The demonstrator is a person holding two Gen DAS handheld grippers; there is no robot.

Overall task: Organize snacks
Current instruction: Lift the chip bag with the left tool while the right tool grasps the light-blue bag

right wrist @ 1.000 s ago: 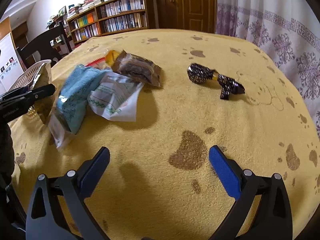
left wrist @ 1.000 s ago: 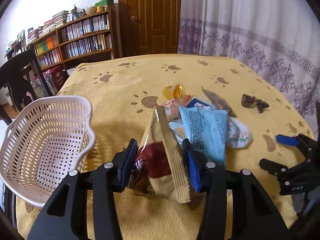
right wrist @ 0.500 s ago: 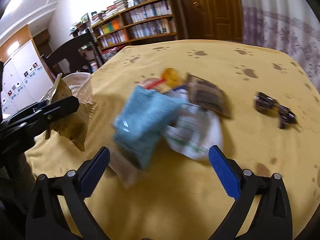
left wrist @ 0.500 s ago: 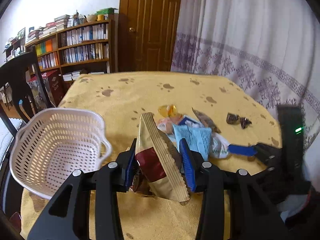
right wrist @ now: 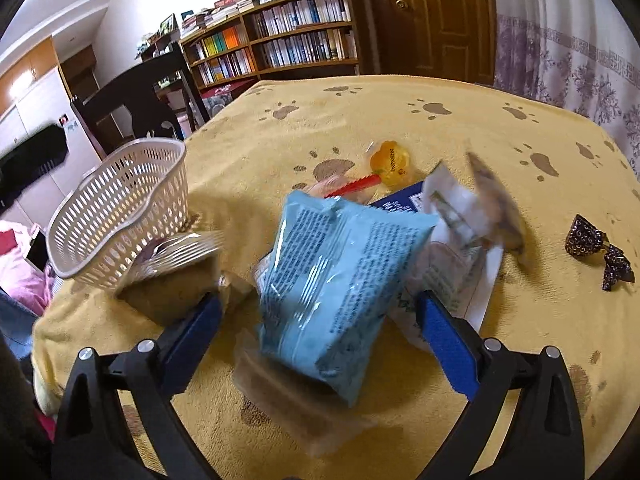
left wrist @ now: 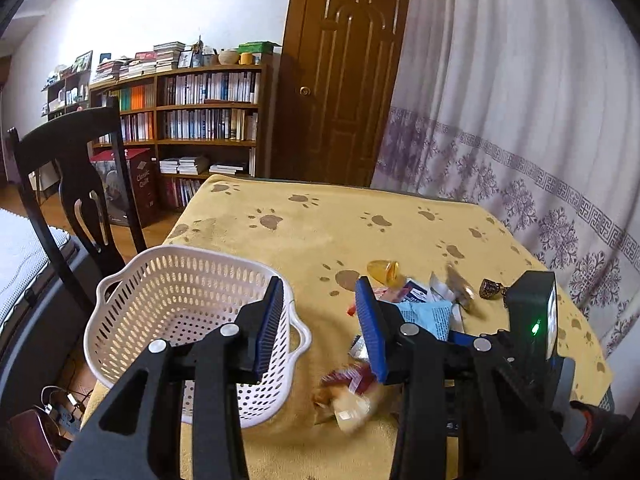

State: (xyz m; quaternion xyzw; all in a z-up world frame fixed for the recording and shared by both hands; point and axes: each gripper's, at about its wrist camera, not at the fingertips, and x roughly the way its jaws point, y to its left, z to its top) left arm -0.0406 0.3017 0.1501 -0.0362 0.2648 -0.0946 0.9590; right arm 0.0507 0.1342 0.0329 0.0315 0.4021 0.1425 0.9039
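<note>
My left gripper (left wrist: pixel 320 328) is open and empty, raised above the table just right of the white perforated basket (left wrist: pixel 120 316). A gold and red snack bag (left wrist: pixel 352 398) is blurred below the gripper, on the cloth beside the basket and outside it. That bag (right wrist: pixel 176 250) shows against the basket (right wrist: pixel 120 216) wall in the right wrist view. My right gripper (right wrist: pixel 320 332) is open, with a light blue packet (right wrist: pixel 340 276) lying between its fingers. Behind it are a white packet (right wrist: pixel 460 248), a blurred brown packet (right wrist: pixel 496 200) and a yellow jelly cup (right wrist: pixel 390 162).
A yellow paw-print cloth (left wrist: pixel 320 232) covers the table. Two dark candy wrappers (right wrist: pixel 596 248) lie to the right. A dark chair (left wrist: pixel 72 168) stands behind the basket, with a bookshelf (left wrist: pixel 200 120), a door and a curtain beyond. The basket sits near the table's left edge.
My left gripper rose, opened and let go of the gold bag, which dropped to the cloth beside the basket. My right gripper moved left until the blue packet lay between its fingers.
</note>
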